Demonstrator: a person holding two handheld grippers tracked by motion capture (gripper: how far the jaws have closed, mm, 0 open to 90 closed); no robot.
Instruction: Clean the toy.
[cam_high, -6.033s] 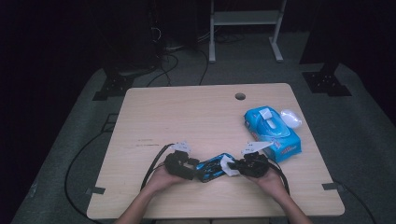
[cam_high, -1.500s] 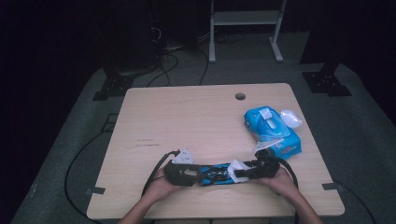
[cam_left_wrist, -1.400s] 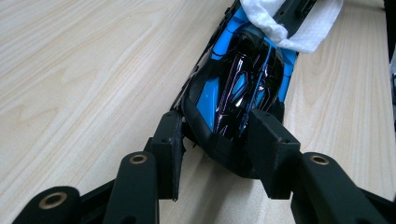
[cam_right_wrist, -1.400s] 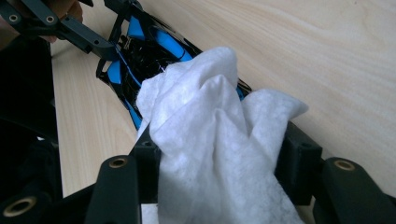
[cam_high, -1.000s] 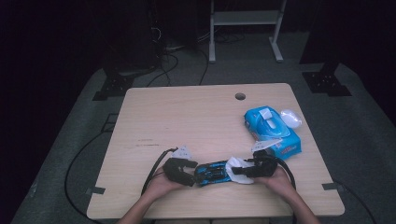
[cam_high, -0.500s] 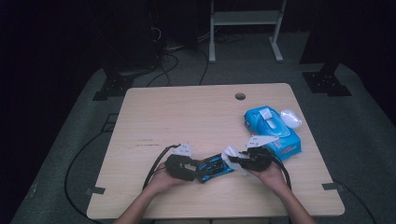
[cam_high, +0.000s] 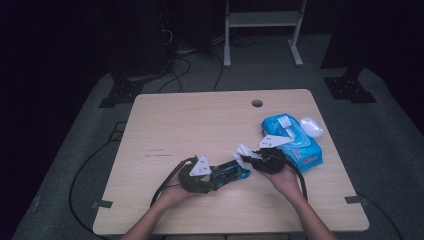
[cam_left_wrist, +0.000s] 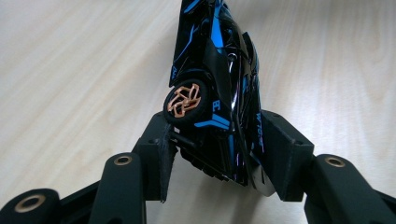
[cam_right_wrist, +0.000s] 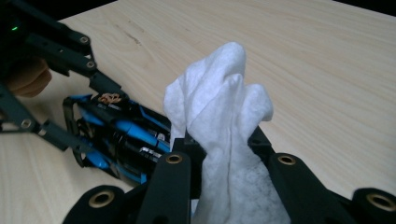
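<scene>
The left gripper is clamped on the rear of a glossy black-and-blue toy race car with copper-spoked wheels, holding it on its side just above the pale wooden bench near the front edge. The right gripper pinches a crumpled white wet wipe, bunched upward between its jaws and poised just beside the car's free end.

As a judgement, the cleaning is under way: a wipe is out of the blue soft-plastic wipes pack lying at the right of the bench, its flip lid open, and the car is presented for wiping. How much of the body remains to be wiped cannot be told.

Compared with a second ago, both grippers have just been closing, the left on the car and the right on the wipe, and the car now lies slanted instead of level between the hands.
</scene>
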